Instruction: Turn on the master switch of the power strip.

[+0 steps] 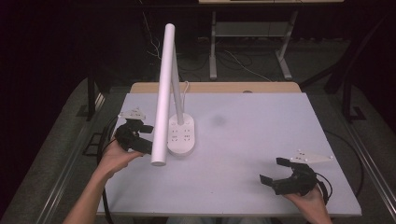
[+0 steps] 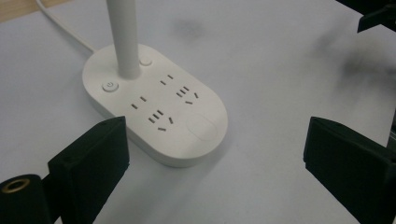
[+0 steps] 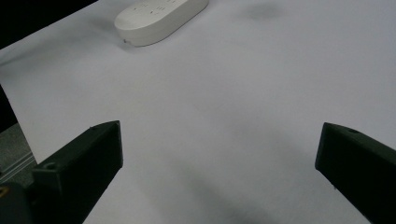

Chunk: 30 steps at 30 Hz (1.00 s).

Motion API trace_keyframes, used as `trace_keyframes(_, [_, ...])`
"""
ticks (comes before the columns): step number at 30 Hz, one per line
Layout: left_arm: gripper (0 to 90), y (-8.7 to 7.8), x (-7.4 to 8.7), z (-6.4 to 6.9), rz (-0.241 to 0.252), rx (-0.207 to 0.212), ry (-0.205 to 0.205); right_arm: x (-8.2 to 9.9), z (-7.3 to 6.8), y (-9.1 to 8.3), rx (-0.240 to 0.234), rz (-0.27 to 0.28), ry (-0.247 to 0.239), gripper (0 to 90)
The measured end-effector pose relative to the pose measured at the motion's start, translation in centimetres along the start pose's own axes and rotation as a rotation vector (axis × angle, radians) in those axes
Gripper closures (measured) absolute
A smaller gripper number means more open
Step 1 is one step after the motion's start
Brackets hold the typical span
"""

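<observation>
A white desk lamp stands left of the table's middle. Its oval base [image 1: 181,136] carries socket slots, and its long white bar head [image 1: 162,98] leans toward the near edge. My left gripper [image 1: 145,138] is open just left of the base, under the bar, holding nothing. In the left gripper view the base [image 2: 154,107], its power button [image 2: 110,87] and the pole [image 2: 123,37] lie ahead of the wide-apart jaws of my left gripper [image 2: 215,142]. My right gripper [image 1: 273,171] is open over bare table at the near right, and its own camera shows the right gripper [image 3: 219,135] empty, with the base [image 3: 159,16] far off.
A pale sheet [image 1: 261,140] covers the table, with a faint dark smudge [image 1: 218,120] right of the lamp. The lamp's white cord [image 1: 186,86] runs off the far edge. Black cables trail from both grippers. Desk legs and wires stand on the floor behind.
</observation>
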<state>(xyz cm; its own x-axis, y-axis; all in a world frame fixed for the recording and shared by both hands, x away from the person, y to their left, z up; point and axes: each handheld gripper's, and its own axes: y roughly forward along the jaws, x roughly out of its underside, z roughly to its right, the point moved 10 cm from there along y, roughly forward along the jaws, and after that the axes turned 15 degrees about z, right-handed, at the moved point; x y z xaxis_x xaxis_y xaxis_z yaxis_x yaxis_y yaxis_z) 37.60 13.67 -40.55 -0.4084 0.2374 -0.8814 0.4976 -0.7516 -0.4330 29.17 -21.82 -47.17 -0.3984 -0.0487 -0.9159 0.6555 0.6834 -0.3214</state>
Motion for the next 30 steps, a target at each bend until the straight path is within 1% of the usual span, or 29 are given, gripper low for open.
trace_keyframes(1, [6.3, 0.0, -0.1, -0.1, 0.000, -0.005, -0.008, 0.0, 0.0, 0.0, 0.000, -0.001, 0.000, 0.3])
trace_keyframes(3, [7.5, 0.2, -0.1, -0.5, -0.007, -0.008, -0.008, 0.1, 0.0, 0.0, 0.001, -0.005, 0.003, 0.3])
trace_keyframes(5, [8.9, 0.3, -0.1, -0.9, -0.017, -0.015, -0.005, 0.1, 0.0, 0.1, 0.000, -0.005, -0.004, 0.3])
trace_keyframes(7, [10.9, 0.5, -0.2, -1.5, -0.018, -0.020, -0.016, 0.1, 0.0, 0.1, 0.000, -0.005, -0.004, 0.3])
trace_keyframes(8, [12.3, 0.5, -0.2, -1.5, -0.018, -0.020, -0.016, 0.1, 0.0, 0.1, 0.000, -0.005, -0.004, 0.3])
trace_keyframes(12, [14.8, 0.9, -0.3, -2.4, -0.023, -0.030, -0.024, 0.1, 0.1, 0.1, 0.001, -0.006, -0.005, 0.3])
trace_keyframes(13, [15.4, 0.9, -0.3, -2.4, -0.023, -0.030, -0.024, 0.1, 0.1, 0.1, 0.001, -0.006, -0.005, 0.3])
trace_keyframes(14, [16.1, 1.0, -0.3, -2.9, -0.027, -0.035, -0.020, 0.1, 0.1, 0.1, 0.001, -0.008, -0.006, 0.3])
trace_keyframes(15, [17.1, 1.0, -0.3, -2.9, -0.027, -0.035, -0.020, 0.1, 0.1, 0.1, 0.001, -0.008, -0.006, 0.3])
trace_keyframes(16, [17.8, 1.2, -0.4, -3.0, -0.023, -0.038, -0.027, 0.2, 0.1, 0.1, 0.000, -0.009, -0.009, 0.3])
trace_keyframes(17, [18.6, 1.2, -0.4, -3.3, -0.028, -0.037, -0.020, 0.2, 0.1, 0.2, 0.000, -0.010, -0.009, 0.3])
trace_keyframes(19, [20.4, 1.4, -0.4, -3.5, -0.026, -0.042, -0.021, 0.2, 0.1, 0.2, 0.002, -0.014, -0.003, 0.3])
trace_keyframes(20, [20.4, 1.5, -0.4, -3.6, -0.026, -0.045, -0.028, 0.2, 0.1, 0.2, 0.002, -0.014, -0.003, 0.3])
trace_keyframes(22, [22.1, 1.6, -0.4, -4.0, -0.034, -0.048, -0.021, 0.2, 0.1, 0.2, 0.003, -0.014, -0.004, 0.3])
trace_keyframes(24, [25.3, 1.9, -0.4, -4.2, -0.032, -0.055, -0.030, 0.3, 0.1, 0.2, 0.004, -0.016, -0.003, 0.3])
trace_keyframes(25, [25.3, 2.0, -0.5, -4.4, -0.033, -0.057, -0.031, 0.3, 0.1, 0.2, 0.004, -0.016, -0.003, 0.3])
trace_keyframes(26, [28.3, 2.2, -0.5, -4.7, -0.041, -0.061, -0.023, 0.3, 0.1, 0.2, 0.006, -0.018, -0.004, 0.4])
trace_keyframes(27, [29.8, 2.2, -0.5, -4.7, -0.041, -0.061, -0.023, 0.3, 0.1, 0.2, 0.006, -0.019, -0.003, 0.3])
trace_keyframes(28, [29.8, 2.4, -0.5, -4.8, -0.037, -0.065, -0.034, 0.3, 0.1, 0.2, 0.006, -0.019, -0.003, 0.3])
trace_keyframes(29, [33.4, 2.5, -0.6, -5.0, -0.034, -0.069, -0.035, 0.3, 0.1, 0.2, 0.006, -0.021, -0.003, 0.3])
trace_keyframes(30, [35.0, 2.6, -0.7, -5.1, -0.030, -0.071, -0.039, 0.3, 0.1, 0.2, 0.005, -0.021, -0.004, 0.3])
